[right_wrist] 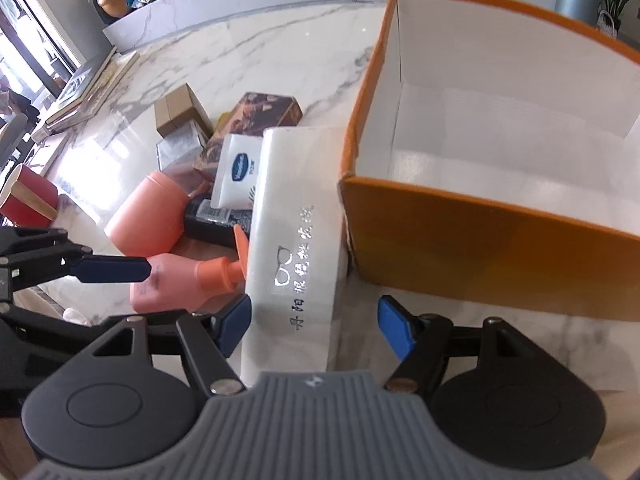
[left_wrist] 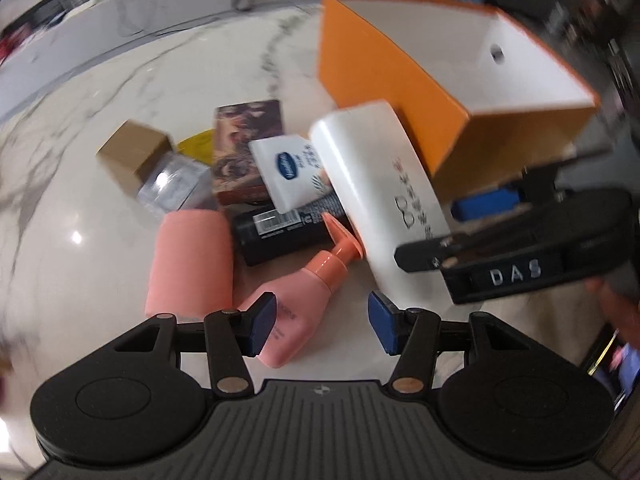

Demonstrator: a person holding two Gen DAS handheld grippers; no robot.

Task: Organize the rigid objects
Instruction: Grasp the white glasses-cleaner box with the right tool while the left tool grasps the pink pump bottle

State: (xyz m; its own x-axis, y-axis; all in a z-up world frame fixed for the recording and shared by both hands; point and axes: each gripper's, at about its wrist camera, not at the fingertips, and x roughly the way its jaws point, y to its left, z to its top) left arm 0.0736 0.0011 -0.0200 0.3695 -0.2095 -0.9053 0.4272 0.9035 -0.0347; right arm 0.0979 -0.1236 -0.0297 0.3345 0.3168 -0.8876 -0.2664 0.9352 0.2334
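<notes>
White marble tabletop [right_wrist: 280, 60], littered with toiletries. Leftmost, left gripper [left_wrist: 322, 322], jaws parted, straddling base of pink pump bottle [left_wrist: 294, 308], left pad touching it, right pad clear. Next over, white glasses case [right_wrist: 296, 240] lying against orange box [right_wrist: 460, 236]. Right gripper [right_wrist: 316, 328], jaws apart around near end of case, pads not visibly pressing.

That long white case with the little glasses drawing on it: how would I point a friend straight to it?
Start at the big orange box on the marble table. Lying right against its left wall is the long white case. Unlike the pink pump bottle and black tube beside it, it is plain white, with a silver glasses sketch and a line of silver lettering.
</notes>
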